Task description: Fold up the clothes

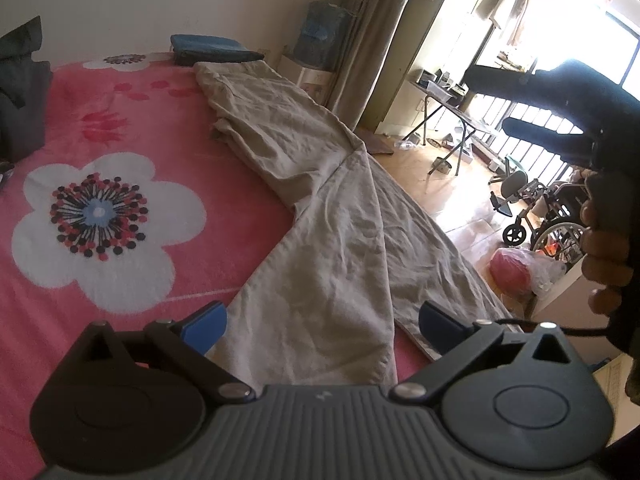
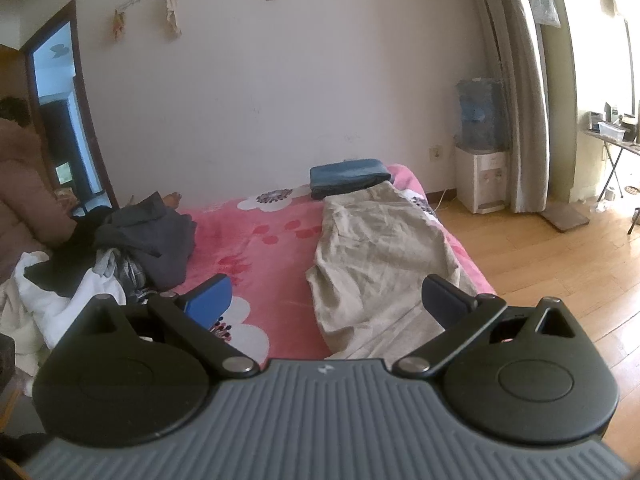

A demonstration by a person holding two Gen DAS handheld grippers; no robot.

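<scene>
One trousers (image 1: 320, 184) – one folded garment (image 2: 348, 178) – two tongs (image 1: 322, 326)

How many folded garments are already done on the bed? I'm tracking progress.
1: a folded blue garment at the far end of the pink blanket, just beyond the beige trousers, which are spread out. The clothes pile at the left may hide others.

trousers (image 1: 320, 184) on bed (image 1: 120, 128), folded pile (image 1: 212, 49) behind
</scene>
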